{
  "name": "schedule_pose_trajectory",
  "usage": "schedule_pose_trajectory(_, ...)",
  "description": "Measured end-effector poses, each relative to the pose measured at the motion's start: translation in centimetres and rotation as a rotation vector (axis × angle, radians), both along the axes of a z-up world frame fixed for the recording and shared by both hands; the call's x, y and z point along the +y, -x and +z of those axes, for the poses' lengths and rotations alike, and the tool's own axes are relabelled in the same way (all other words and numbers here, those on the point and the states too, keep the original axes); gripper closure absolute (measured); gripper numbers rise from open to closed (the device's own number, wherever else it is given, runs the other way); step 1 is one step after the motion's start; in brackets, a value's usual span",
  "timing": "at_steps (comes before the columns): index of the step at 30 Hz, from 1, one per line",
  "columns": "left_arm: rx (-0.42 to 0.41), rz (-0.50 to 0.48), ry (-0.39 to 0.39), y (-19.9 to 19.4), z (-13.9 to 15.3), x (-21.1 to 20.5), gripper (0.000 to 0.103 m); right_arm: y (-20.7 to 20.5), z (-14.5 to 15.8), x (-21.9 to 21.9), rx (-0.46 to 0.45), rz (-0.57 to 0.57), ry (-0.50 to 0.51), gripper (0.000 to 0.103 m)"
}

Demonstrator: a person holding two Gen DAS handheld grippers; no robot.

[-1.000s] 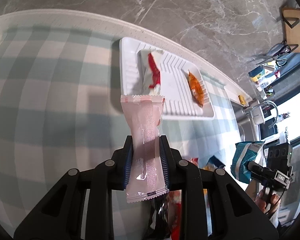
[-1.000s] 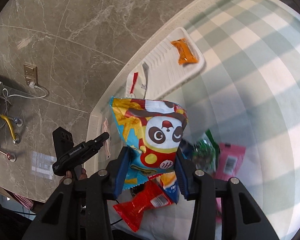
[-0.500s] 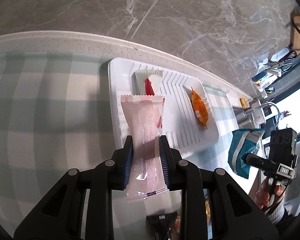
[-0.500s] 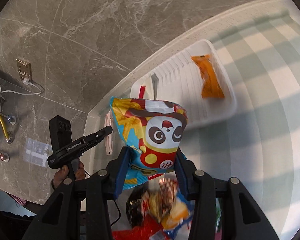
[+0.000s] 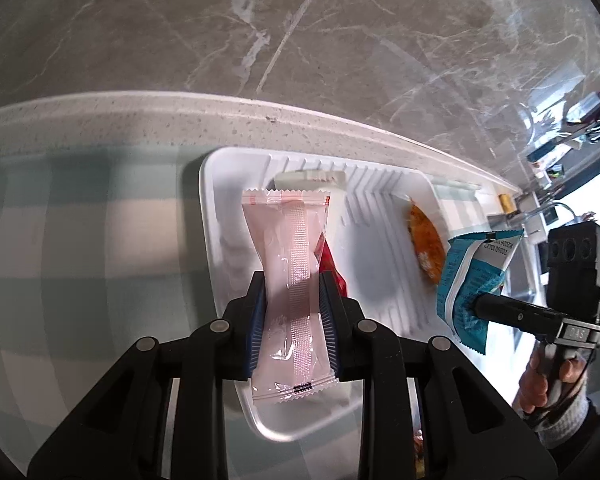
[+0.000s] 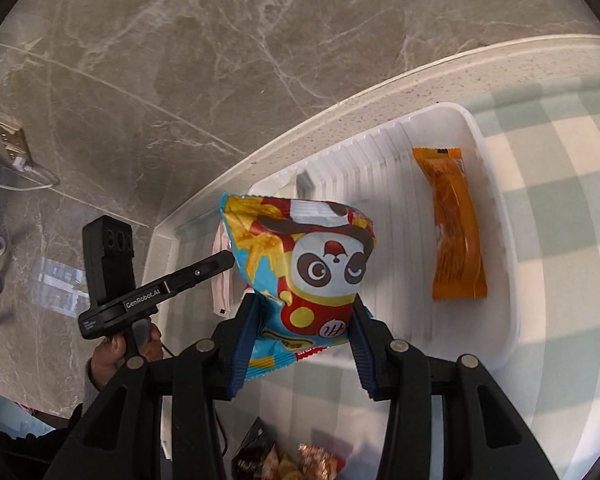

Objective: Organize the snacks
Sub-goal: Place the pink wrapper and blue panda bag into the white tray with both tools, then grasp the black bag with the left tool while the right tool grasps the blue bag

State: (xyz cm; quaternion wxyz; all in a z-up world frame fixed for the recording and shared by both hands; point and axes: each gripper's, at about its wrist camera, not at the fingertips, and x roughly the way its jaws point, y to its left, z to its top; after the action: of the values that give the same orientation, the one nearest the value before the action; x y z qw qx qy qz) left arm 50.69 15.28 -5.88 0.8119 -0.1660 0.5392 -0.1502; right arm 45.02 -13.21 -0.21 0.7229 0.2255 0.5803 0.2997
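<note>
Above the white ribbed plastic tray point(image 5: 220, 248) that sits on the desk covered with a pale green and white checked cloth point(image 5: 80, 208), the left hand-held gripper point(image 5: 292, 312) is nearly closed, its blue-padded fingers point(image 5: 256, 320) pinching the narrow waist of a long pale pink plastic snack packet point(image 5: 290, 280) with crimped ends and a ribbed seam down its middle. The packet stands upright between the pads, its top end reaching over the tray's far part and its bottom end hanging below the fingers. Behind it in the tray lies a white packet with a red stripe point(image 5: 328, 264), mostly hidden, and further right an orange foil snack packet point(image 5: 426, 248) rests flat on the ribs. The right hand-held gripper point(image 6: 302, 312) stands about a third open and clamps the lower part of a puffy bright blue, yellow and red snack bag printed with a panda face point(image 6: 320, 264); the bag bulges above the pads and hangs in the air over the tray's near left part. In the left wrist view the same bag shows its teal back with printed text, held by the right tool, whose handle a hand point(image 5: 544, 380) grips. In the right wrist view the orange packet lies lengthwise along the tray's right wall, well apart from the panda bag, and a heap of mixed wrappers point(image 6: 296, 460) shows at the bottom edge, blurred.
</note>
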Motion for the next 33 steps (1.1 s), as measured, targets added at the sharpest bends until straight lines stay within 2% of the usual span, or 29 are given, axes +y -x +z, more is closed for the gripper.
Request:
schedule_pose_trajectory(7, 0.024, 0.029, -0.044, -1.9, -2.2, -0.4, 0.078, -1.5, -1.2, 0.5, -0.001, -0.005, 0.076, 0.051)
schedule_pose_trajectory(9, 0.003, 0.022, -0.056, -1.8, -2.3, -0.6, 0.077, -1.6, -1.2, 0.4, -0.016, -0.005, 0.100, 0.051)
schedule_pose_trajectory(17, -0.058, 0.014, -0.106, -0.6, -0.6, -0.6, 0.077, -0.4, 0.6, -0.5, -0.055, -0.018, 0.107, 0.046)
schedule_pose_trajectory(21, -0.104, 0.000, -0.114, 1.2, 1.3, -0.8, 0.077, 1.1, 2.5, -0.9, -0.095, -0.024, 0.097, 0.042)
schedule_pose_trajectory(27, -0.120, -0.007, -0.118, 4.2, 3.4, -1.1, 0.077, 4.0, 4.8, -1.4, -0.140, -0.036, 0.089, 0.041)
schedule_pose_trajectory(33, -0.111, -0.086, -0.118, 9.2, 4.7, -2.3, 0.077, 7.8, 6.5, -2.4, -0.175, -0.041, 0.093, 0.040)
